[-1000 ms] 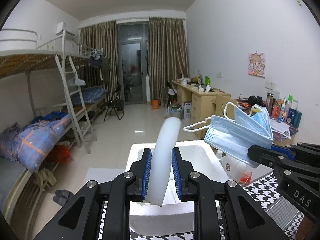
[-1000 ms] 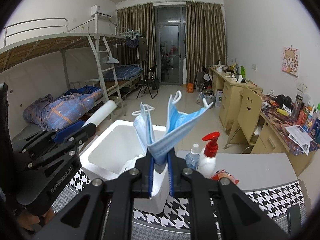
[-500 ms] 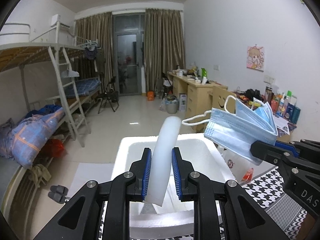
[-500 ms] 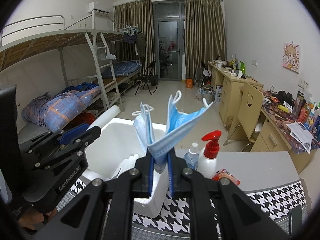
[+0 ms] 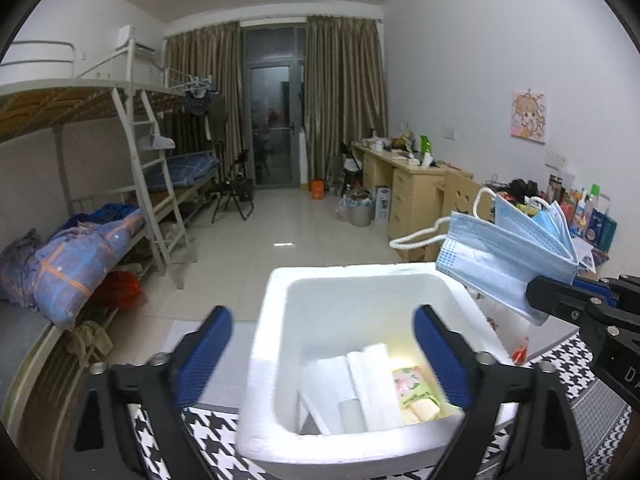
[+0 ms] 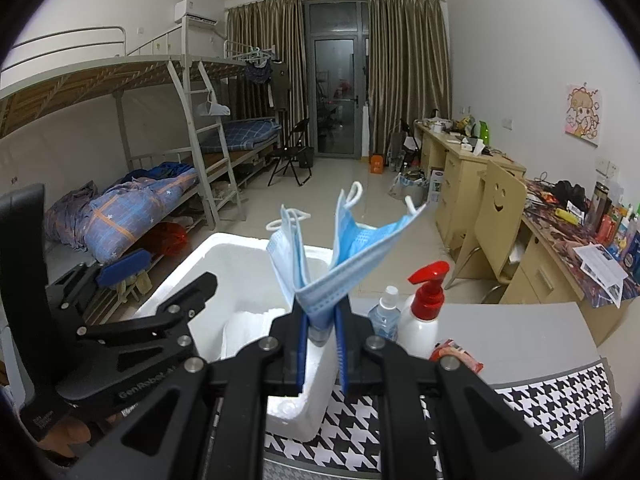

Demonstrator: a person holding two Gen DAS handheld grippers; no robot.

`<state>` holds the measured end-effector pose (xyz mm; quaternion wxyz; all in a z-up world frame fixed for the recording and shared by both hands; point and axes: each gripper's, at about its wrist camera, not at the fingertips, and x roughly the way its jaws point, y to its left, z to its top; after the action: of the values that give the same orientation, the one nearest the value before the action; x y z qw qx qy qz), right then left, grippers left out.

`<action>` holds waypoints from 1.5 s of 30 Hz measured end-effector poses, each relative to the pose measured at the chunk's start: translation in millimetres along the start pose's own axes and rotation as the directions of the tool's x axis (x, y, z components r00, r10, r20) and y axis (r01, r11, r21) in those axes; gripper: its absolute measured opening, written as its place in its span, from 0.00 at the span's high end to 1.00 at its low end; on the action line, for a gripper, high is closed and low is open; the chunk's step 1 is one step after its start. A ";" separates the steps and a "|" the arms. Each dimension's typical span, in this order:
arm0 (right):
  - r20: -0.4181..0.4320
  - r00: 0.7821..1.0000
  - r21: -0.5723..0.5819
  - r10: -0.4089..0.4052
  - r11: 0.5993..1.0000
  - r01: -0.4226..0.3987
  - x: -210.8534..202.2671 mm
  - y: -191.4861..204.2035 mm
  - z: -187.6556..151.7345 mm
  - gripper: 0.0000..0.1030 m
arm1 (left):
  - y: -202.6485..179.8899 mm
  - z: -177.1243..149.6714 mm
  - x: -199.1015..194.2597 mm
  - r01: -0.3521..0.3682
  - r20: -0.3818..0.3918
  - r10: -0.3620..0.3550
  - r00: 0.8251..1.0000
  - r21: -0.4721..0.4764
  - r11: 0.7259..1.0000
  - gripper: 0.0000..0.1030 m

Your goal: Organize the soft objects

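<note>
My left gripper [image 5: 322, 318] hangs over the open white foam box [image 5: 272, 320], its jaws opening wide with nothing between them. A white foam strip [image 5: 372, 384] lies inside the box beside a green and pink packet [image 5: 412, 388]. My right gripper [image 6: 322, 320] is shut on a bunch of blue face masks [image 6: 352, 256] that fan upward, held just right of the box [image 6: 208, 252]. The left wrist view shows those masks [image 5: 504, 264] over the box's right rim. The right wrist view shows the left gripper [image 6: 164, 276] at the left.
A white pump bottle with a red head [image 6: 420, 312], a small clear bottle [image 6: 384, 316] and a red packet [image 6: 456, 354] stand right of the box. A houndstooth cloth [image 6: 552, 396] covers the near table. Bunk beds line the left wall, desks the right.
The left gripper's jaws have opened and the white foam strip they held now lies in the box. The right gripper still holds the masks in place.
</note>
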<state>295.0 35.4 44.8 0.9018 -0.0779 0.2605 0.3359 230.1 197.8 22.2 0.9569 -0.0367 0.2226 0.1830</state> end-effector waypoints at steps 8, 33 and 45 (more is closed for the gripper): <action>-0.014 1.000 -0.018 0.020 1.000 -0.021 7.1 6.5 3.0 0.85 | 9.7 -0.4 -4.4 -0.051 0.018 0.051 0.999 -0.014 0.999 0.01; -0.075 0.995 -0.048 0.064 0.997 -0.068 38.1 27.8 6.8 0.82 | 40.1 -8.7 -23.6 -0.136 0.031 0.137 0.990 -0.040 0.990 0.01; -0.116 0.991 -0.035 0.072 0.996 -0.076 41.4 25.2 4.9 0.35 | 45.5 -13.4 -27.6 -0.133 0.024 0.134 0.991 -0.043 0.990 0.01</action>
<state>307.2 79.6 28.2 0.8705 -0.1049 0.3080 0.3692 184.9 228.9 22.8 0.9444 -0.0391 0.2078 0.2518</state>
